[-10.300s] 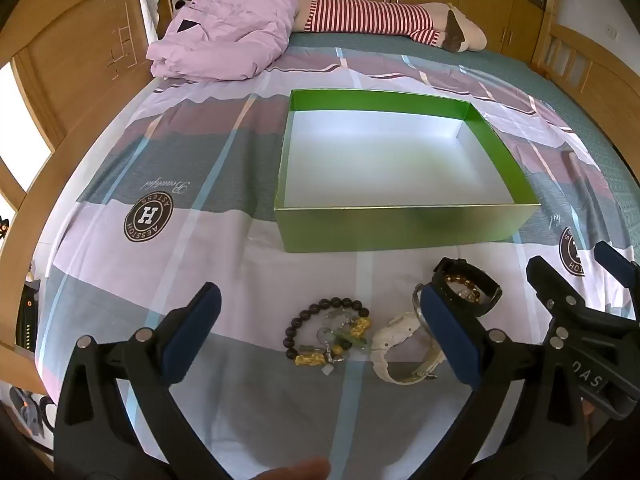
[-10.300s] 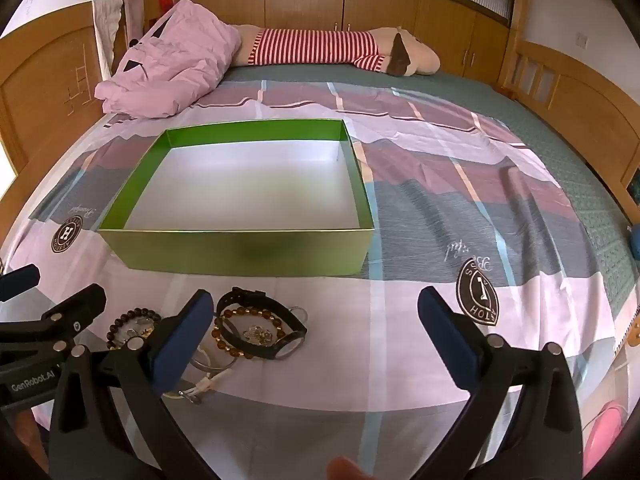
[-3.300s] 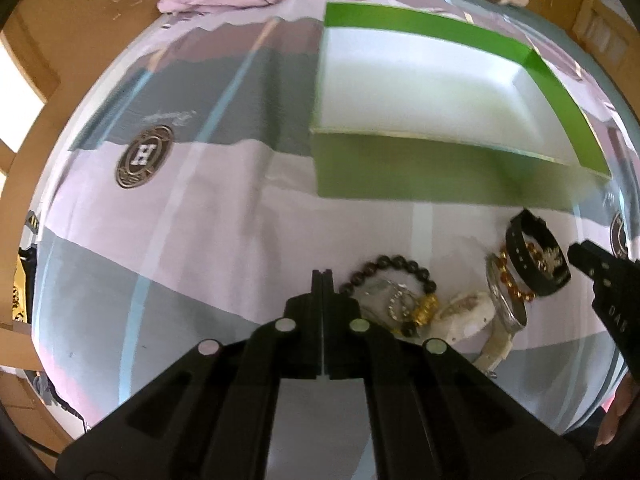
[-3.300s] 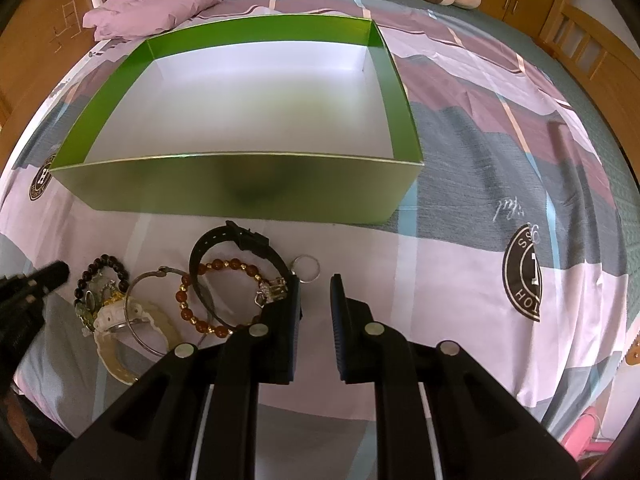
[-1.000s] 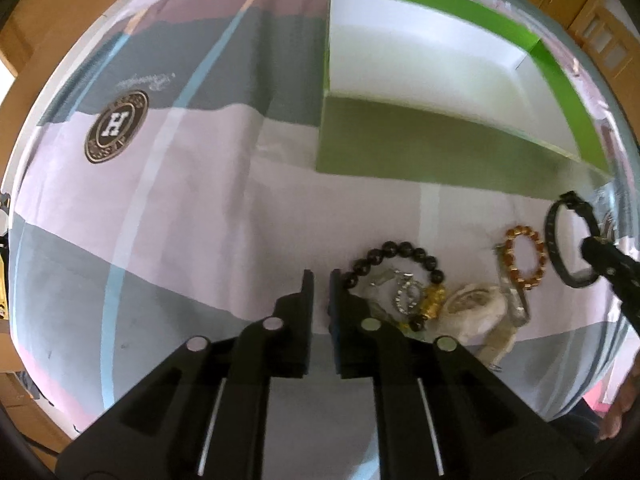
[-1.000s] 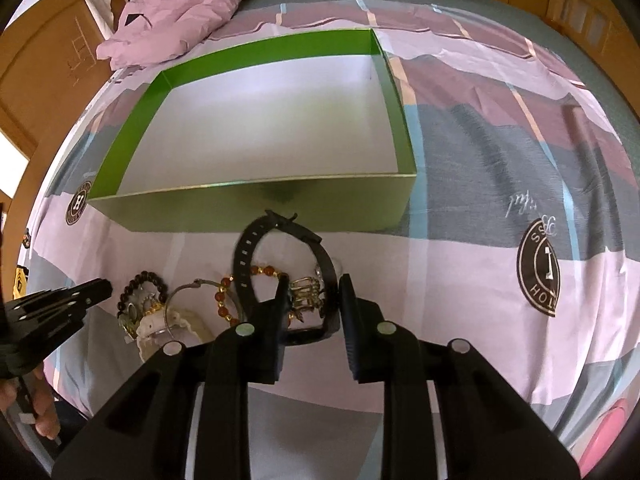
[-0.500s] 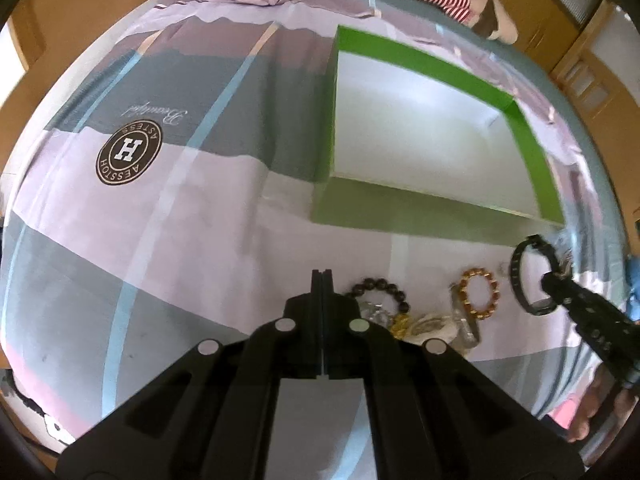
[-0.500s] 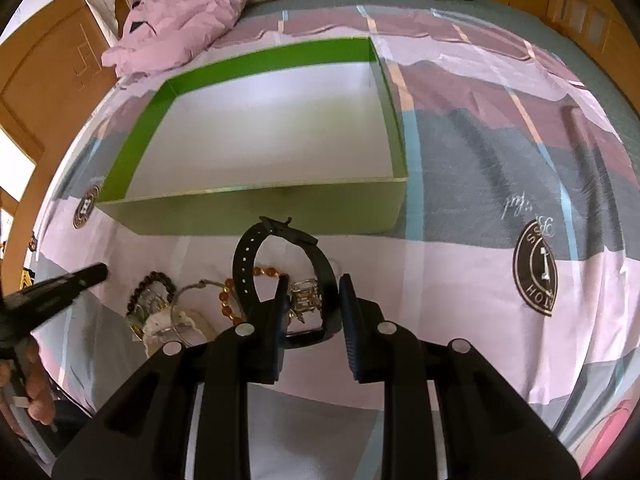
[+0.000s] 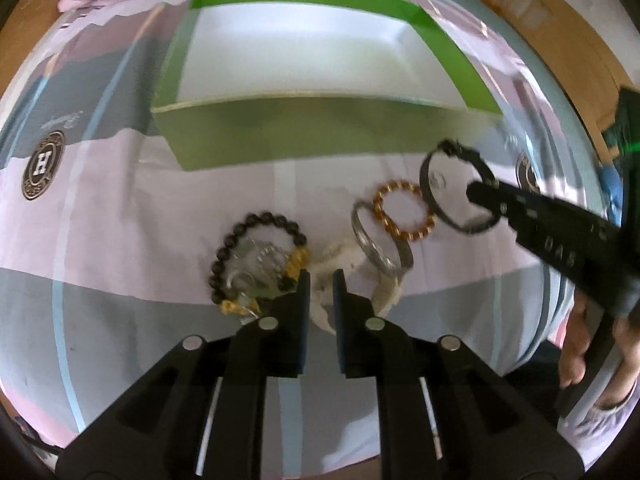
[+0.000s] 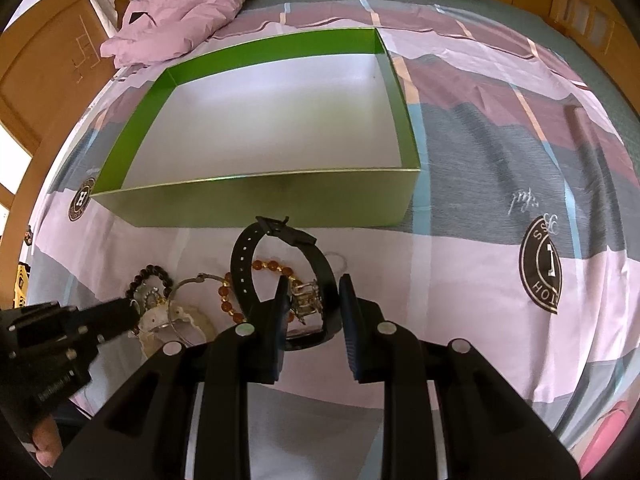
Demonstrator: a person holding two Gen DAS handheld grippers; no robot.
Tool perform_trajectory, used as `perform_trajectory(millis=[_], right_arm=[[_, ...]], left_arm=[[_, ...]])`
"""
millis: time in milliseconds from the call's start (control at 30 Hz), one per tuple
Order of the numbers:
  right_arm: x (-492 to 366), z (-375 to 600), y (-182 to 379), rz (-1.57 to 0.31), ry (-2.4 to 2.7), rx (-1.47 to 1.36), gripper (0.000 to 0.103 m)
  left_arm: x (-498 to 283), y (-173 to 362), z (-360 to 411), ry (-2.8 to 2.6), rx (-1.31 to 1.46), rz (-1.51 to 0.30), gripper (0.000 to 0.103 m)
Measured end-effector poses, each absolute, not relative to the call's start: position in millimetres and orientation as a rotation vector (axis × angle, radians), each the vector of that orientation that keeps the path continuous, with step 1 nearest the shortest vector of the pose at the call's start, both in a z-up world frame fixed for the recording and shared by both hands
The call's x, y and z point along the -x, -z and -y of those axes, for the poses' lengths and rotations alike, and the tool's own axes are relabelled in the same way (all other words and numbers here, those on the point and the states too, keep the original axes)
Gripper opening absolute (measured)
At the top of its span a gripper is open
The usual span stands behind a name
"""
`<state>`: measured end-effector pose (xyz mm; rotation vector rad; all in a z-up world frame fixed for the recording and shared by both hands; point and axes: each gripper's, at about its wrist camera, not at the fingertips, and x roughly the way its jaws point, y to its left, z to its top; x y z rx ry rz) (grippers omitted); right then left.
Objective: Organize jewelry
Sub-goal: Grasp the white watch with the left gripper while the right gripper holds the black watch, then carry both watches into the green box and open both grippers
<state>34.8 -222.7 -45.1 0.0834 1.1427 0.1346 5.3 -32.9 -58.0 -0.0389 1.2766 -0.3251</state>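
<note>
Right claw (image 10: 310,300) stays clamped on the black watch (image 10: 280,280), lifted off the bed for the green box (image 10: 260,208); left claw (image 9: 320,292) opening, empty, over the white bracelet (image 9: 348,260).

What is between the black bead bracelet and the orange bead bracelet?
In the left wrist view, a white watch and a silver bangle lie between the black bead bracelet and the orange bead bracelet.

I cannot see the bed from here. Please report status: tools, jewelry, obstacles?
Right tool shut on black watch, lifted. Left tool opening over white watch, nothing gripped. Green box empty; path clear.
</note>
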Motion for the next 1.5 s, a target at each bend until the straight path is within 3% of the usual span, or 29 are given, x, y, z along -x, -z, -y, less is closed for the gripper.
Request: perform_trajectory(millis=[67,133,200,233,467,1033,1500], right_arm=[[-35.5,225.5,47.1,-1.151,-0.127,-0.085,0.025],[-36.0,227.7,48.0,-1.156,-0.122,-0.092,0.025],[-35.8,228.3,47.6,-1.154,-0.123,-0.096,0.025],[-35.1,227.8,47.5,-1.153,-0.125,-0.095,0.025],[-33.6,226.2,49.3,-1.157,-0.137,-0.084,0.024],[-29.0,225.4,41.7,-1.087,-0.136,-0.085,0.023],[-18.4,213.5,23.1,-1.012,-0.208,-0.087,0.016]], left_arm=[[-4.2,61.9,38.4,0.319,0.0,-1.284,0.03],[-10.0,69.2,45.2,0.306,-0.04,-1.295,0.033],[-11.7,75.4,55.0,0.298,-0.067,-1.297,0.032],[-12.4,77.2,59.9,0.291,-0.083,-1.29,0.024],[-10.6,75.6,79.4,0.224,-0.169,-1.216,0.02],[3.2,-2.7,34.1,0.133,-0.01,-0.925,0.019],[-2.3,-9.4,12.4,0.117,0.053,-0.927,0.019]])
